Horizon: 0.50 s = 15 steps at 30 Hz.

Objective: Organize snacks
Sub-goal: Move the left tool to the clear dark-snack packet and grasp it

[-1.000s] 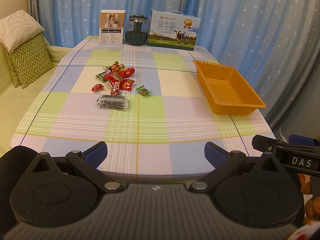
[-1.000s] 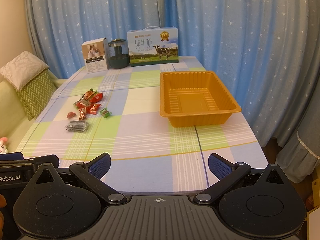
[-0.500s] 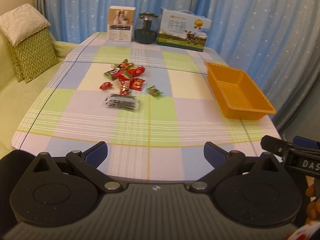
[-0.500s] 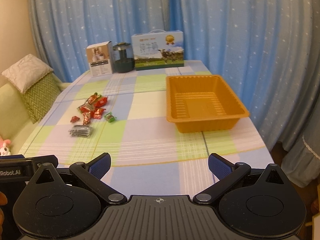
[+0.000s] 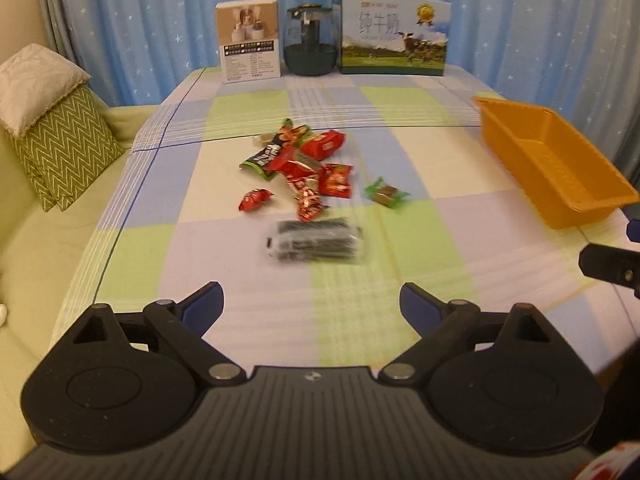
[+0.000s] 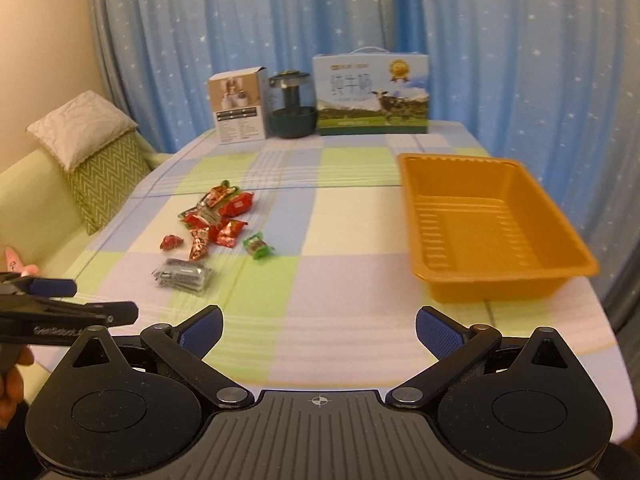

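A heap of red-wrapped snacks (image 5: 306, 164) (image 6: 216, 220) lies on the checked tablecloth, with a green-wrapped sweet (image 5: 386, 193) (image 6: 258, 245) to its right and a clear pack of dark sticks (image 5: 316, 240) (image 6: 182, 276) nearest me. An orange tray (image 5: 560, 168) (image 6: 496, 224) stands on the right with nothing in it. My left gripper (image 5: 312, 304) hovers short of the dark pack, its jaws closing slightly with nothing between them. My right gripper (image 6: 319, 322) is open over bare cloth left of the tray.
At the table's far end stand a white box (image 5: 249, 40), a dark glass jar (image 5: 310, 42) and a milk carton box (image 5: 394, 36). A sofa with cushions (image 5: 52, 128) runs along the left. Blue curtains close off the back and right.
Both grippers have come forward over the table and a little lower; the snacks and the tray now loom larger. The left jaws stand a little narrower.
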Motion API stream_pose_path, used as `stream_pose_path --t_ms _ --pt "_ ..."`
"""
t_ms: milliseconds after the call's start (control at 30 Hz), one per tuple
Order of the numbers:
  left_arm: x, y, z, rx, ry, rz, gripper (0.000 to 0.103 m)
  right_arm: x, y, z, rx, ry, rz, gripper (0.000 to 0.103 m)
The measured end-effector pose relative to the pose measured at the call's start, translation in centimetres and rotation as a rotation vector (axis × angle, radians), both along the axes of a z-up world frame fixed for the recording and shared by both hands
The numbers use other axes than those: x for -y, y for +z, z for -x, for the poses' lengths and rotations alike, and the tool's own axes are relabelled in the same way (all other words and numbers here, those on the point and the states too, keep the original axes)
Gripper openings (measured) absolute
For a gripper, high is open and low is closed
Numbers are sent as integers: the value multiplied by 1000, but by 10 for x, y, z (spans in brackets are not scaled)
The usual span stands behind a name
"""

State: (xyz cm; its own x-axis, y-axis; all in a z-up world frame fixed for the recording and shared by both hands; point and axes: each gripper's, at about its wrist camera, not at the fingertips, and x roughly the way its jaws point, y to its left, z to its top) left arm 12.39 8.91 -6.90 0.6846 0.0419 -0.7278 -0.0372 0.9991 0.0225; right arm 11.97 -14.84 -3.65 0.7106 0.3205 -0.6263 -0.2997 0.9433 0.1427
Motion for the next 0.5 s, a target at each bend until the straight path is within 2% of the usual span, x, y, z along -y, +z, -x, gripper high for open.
stream_pose_path --t_ms 233,500 --pt "-13 -35 -39 22 -14 33 98 -26 -33 -49 -42 18 9 102" --pt "-15 -60 -72 46 2 64 98 -44 -53 -88 -56 21 18 102"
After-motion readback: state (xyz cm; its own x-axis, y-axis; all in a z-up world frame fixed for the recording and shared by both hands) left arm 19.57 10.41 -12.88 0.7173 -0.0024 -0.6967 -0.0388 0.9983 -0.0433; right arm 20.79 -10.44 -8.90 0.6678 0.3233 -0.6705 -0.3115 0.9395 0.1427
